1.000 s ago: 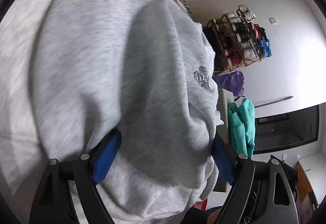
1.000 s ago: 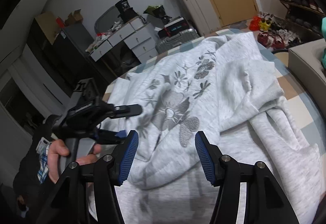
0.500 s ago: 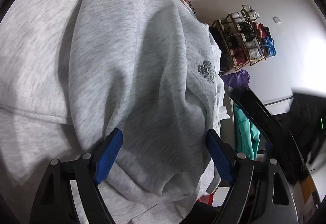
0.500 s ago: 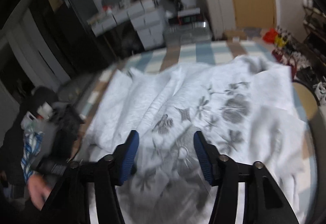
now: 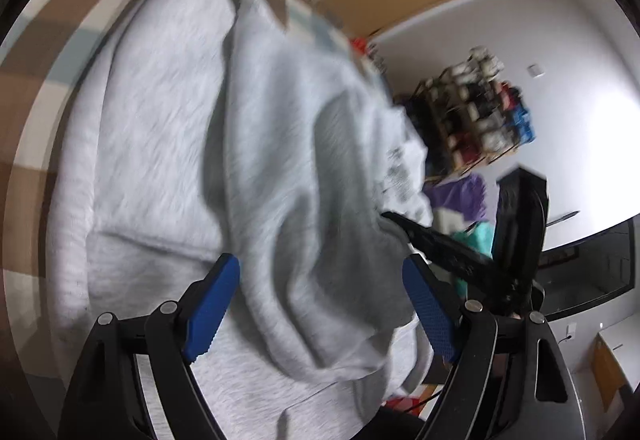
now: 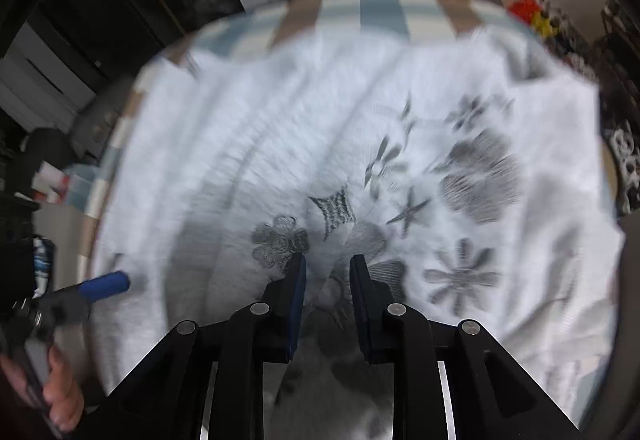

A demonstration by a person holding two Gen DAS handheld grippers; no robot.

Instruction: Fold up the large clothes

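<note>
On the checked bench cover lies the grey sweatshirt, flower embroidery up, rumpled and spread across most of it. Right tongs point steeply down at the embroidered front; their jaws have just been closing and now pinch a raised fold of the fabric between the pads. Left tongs stand wide, released, with a bunched ridge of the sweatshirt between the blue pads, pads not pressing. A hand grips the left handle. Shoe rack stands behind.
</note>
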